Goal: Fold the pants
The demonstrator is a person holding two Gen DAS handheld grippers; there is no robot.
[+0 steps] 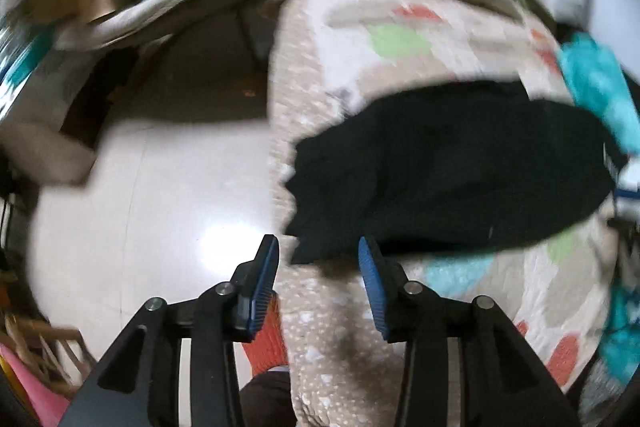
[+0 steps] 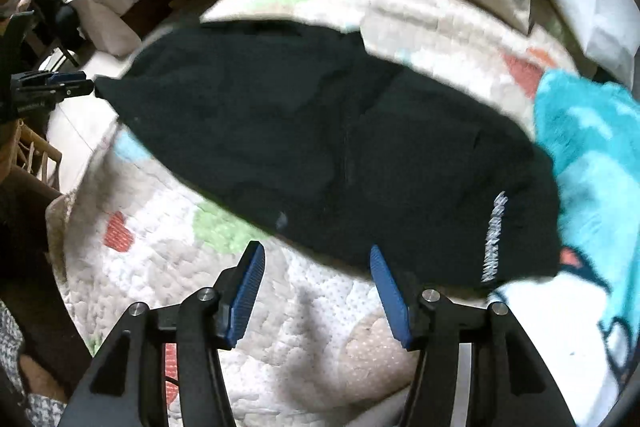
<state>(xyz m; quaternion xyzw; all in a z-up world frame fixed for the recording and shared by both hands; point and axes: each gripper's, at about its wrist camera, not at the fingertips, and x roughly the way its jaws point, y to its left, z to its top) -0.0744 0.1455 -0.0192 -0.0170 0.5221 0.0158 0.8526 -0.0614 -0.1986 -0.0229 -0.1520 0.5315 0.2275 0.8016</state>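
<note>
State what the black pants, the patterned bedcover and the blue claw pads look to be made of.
Black pants: soft matte knit, probably cotton jersey or fleece; limp folds, no sheen, white print.
Patterned bedcover: quilted cotton, judging by the puffy stitched texture.
Blue pads on the right claw: ridged, likely rubber or plastic.

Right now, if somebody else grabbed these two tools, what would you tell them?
Left gripper: open, holding nothing, at the end of the black pants near the bed's edge.
Right gripper: open, holding nothing, just short of the pants' near edge.
Pants lie spread on the patterned quilt, with a teal blanket beside them.
Done: how far folded, unclear.
Left: grasp and fold.
</note>
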